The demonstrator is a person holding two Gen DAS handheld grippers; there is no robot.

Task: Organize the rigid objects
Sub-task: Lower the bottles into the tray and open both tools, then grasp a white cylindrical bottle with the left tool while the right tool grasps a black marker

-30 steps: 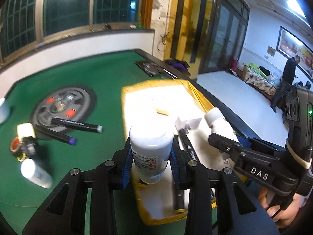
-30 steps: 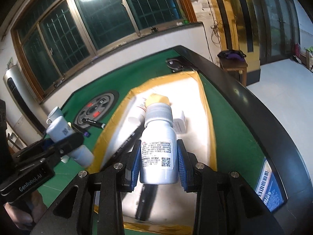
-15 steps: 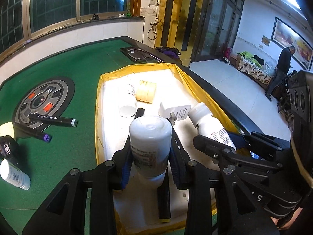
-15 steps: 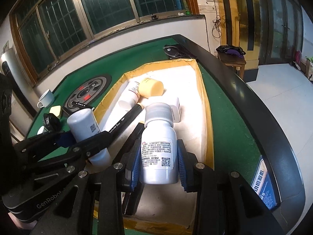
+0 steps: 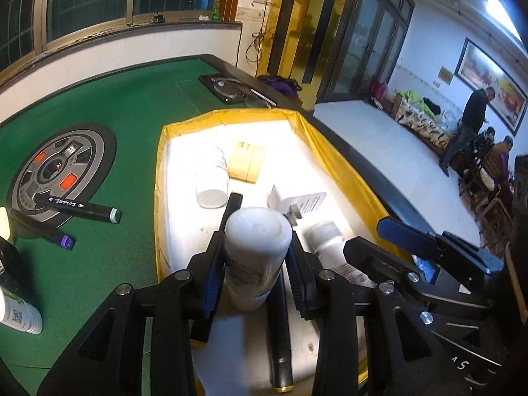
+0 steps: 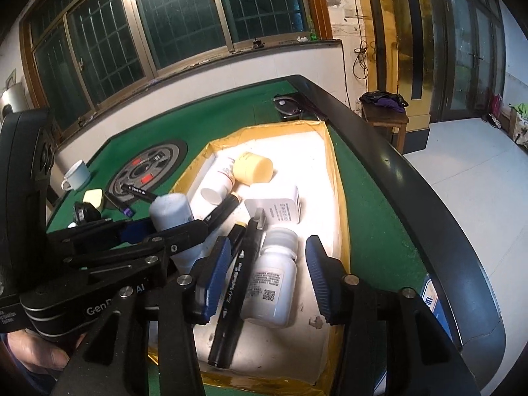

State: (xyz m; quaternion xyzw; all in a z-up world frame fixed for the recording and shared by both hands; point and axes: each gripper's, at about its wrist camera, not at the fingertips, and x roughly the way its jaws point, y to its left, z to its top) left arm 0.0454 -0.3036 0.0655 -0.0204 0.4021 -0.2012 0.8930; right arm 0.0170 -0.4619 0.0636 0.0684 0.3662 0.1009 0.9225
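Left gripper (image 5: 254,270) around smooth cylindrical bottle (image 5: 255,250)

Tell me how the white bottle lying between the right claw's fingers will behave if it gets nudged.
The white bottle lies on its side in the yellow-rimmed tray, so its round body would probably roll. The black marker alongside would likely stop it that way. Its smooth plastic may slip under a glancing touch. The right claw is opening, pads clear of it.
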